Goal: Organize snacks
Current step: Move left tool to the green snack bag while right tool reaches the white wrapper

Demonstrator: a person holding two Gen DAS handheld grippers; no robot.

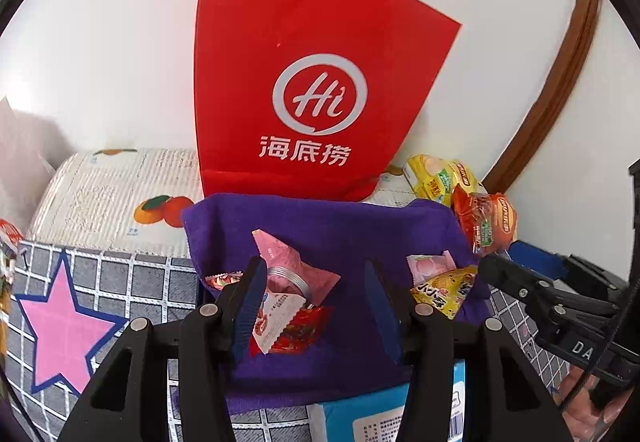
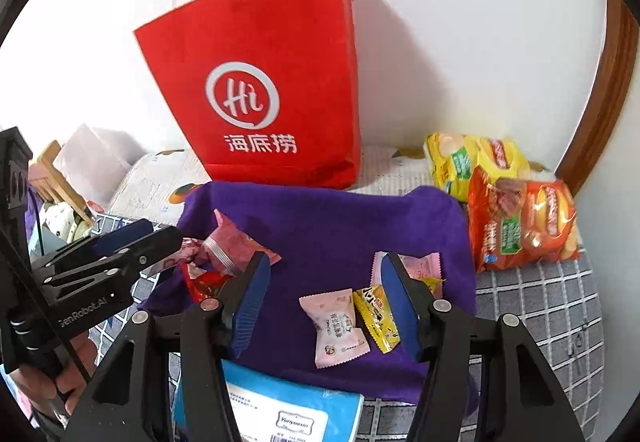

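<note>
Small wrapped snacks lie on a purple cloth [image 1: 340, 226] [image 2: 340, 218]. My left gripper [image 1: 316, 306] [image 2: 160, 232] is open above the cloth's left part. A pink packet [image 1: 296, 270], a white-and-red packet [image 1: 276, 322] and a red packet [image 1: 304, 330] lie by its left finger, none gripped. My right gripper [image 2: 326, 302] [image 1: 508, 262] is open over the cloth's right part. Below its gap lie a pink packet [image 2: 340, 326] and a yellow packet [image 2: 376, 318]; another pink packet [image 2: 420, 266] is partly hidden by the right finger.
A red paper bag [image 1: 304, 82] [image 2: 272, 102] stands against the white wall behind the cloth. Yellow [image 2: 472, 158] and orange [image 2: 524, 222] chip bags lie at the right. A blue-and-white box [image 2: 280, 410] sits at the near edge. A checked, star-printed tablecloth [image 1: 60, 318] covers the table.
</note>
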